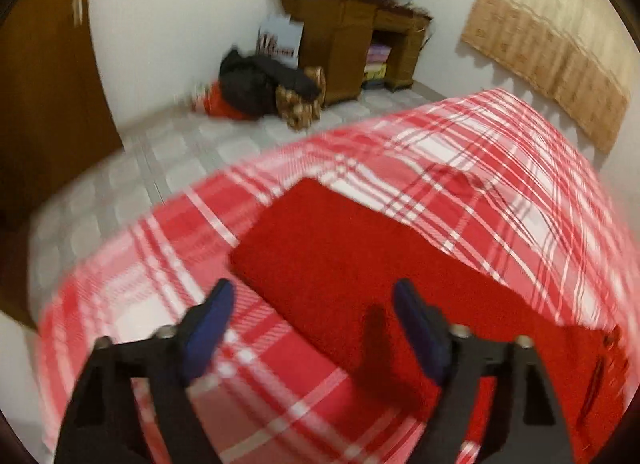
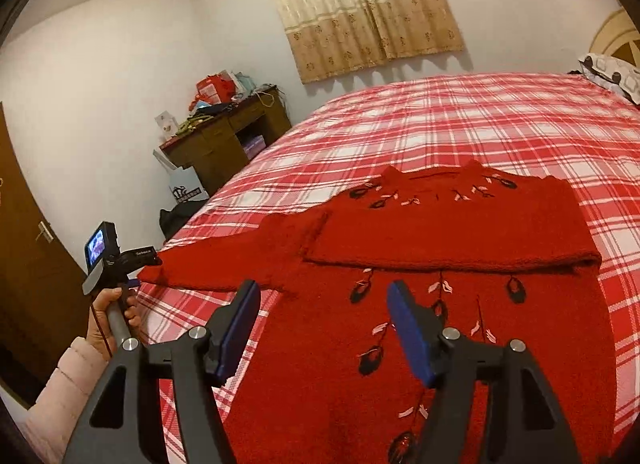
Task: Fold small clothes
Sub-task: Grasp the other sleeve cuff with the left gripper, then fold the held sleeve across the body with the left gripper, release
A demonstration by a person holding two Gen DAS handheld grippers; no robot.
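— Where's the sweater (image 2: 460, 304)?

— Spread on the checked bedspread (image 2: 440, 120), one sleeve (image 1: 340, 248) stretched out sideways, the other folded across the chest. The right gripper (image 2: 322, 300) hovers over its lower half, fingers apart, nothing between them.

— And the left gripper (image 1: 314, 304)?

— Above the outstretched sleeve, fingers spread with only air between; the cuff end lies ahead of its tips.

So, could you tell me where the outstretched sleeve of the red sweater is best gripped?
At its cuff, probably from the bed's left edge with the left gripper: the sleeve lies flat, pointing that way, its end free.
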